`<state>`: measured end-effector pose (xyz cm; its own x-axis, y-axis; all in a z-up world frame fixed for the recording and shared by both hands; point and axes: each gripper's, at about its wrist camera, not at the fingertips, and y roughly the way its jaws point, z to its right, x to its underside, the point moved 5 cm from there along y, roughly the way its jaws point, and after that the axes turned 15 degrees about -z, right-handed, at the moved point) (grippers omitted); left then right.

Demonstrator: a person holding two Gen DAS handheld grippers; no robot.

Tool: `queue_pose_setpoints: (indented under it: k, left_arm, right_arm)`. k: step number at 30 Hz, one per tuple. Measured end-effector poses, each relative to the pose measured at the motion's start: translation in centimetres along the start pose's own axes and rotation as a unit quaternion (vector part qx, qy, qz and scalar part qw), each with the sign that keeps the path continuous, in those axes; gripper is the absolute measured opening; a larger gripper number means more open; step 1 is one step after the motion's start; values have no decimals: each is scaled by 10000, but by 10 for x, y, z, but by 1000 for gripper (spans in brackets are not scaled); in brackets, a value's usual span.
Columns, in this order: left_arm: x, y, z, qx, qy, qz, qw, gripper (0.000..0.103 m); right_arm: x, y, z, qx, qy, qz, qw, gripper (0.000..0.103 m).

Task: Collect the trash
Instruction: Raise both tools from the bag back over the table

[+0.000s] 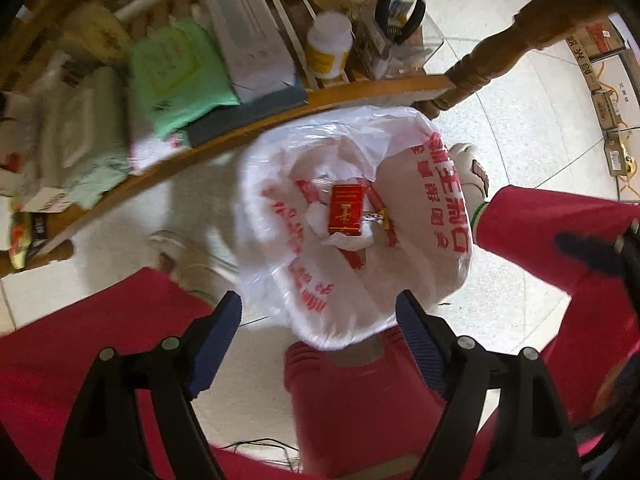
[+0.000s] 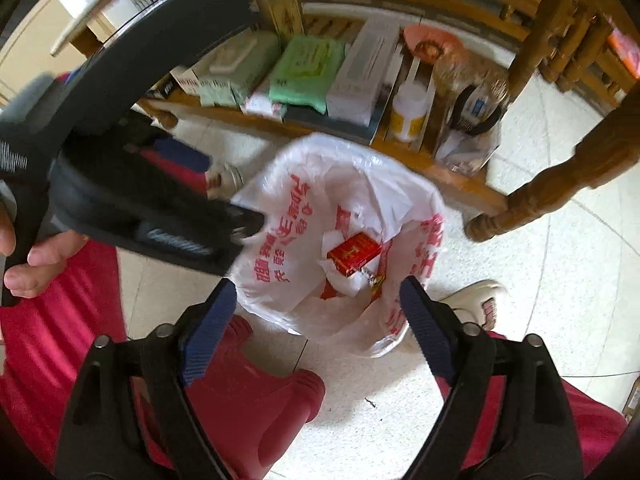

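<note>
Both tools gape above red-lettered bag (image 1: 424,216) holding red box (image 1: 346,210).

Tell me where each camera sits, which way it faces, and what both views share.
Left wrist: on the left gripper, looking down into the white bag; open jaws and red trousers show.
Right wrist: on the right gripper, facing down at the same bag; open jaws and a hand show.
Shared: the bag, the red box, the wooden shelf.

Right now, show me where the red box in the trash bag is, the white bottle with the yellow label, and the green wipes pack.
red box (image 1: 346,210): left wrist view, middle of its front face.
white bottle (image 2: 409,111): right wrist view, on its body.
green wipes pack (image 2: 306,70): right wrist view, middle of its top.
</note>
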<state>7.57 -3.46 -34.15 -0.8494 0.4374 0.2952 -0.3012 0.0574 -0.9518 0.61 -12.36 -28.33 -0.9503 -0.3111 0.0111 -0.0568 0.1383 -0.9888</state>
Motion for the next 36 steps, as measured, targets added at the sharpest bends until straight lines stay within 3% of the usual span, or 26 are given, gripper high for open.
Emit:
queue_pose_setpoints:
  k: [6, 13, 17, 23, 31, 36]
  left_arm:
    - [55, -69, -16, -71, 25, 433, 9990, 79]
    - [83, -188, -66, -64, -686, 1262, 9896, 85]
    - [84, -259, -97, -513, -1077, 1693, 9783, 85]
    - [78, -332, -125, -480, -1550, 2001, 9662, 86]
    - [55, -374, -138, -464, -1600, 2069, 9641, 89]
    - [30, -385, -136, -531, -1505, 2078, 9651, 89]
  right_arm:
    - [6, -71, 2, 404, -115, 659, 9969, 89]
    - [-12, -159, 19, 415, -26, 1454, 9885, 90]
    - [-28, -219, 27, 504, -59, 1978, 9789, 90]
    - [-60, -302, 33, 535, -234, 2652, 9624, 91]
    - [-117, -382, 26, 518, -666, 3193, 9439, 93]
    - [-152, -405, 25, 266, -829, 3314, 9395, 93]
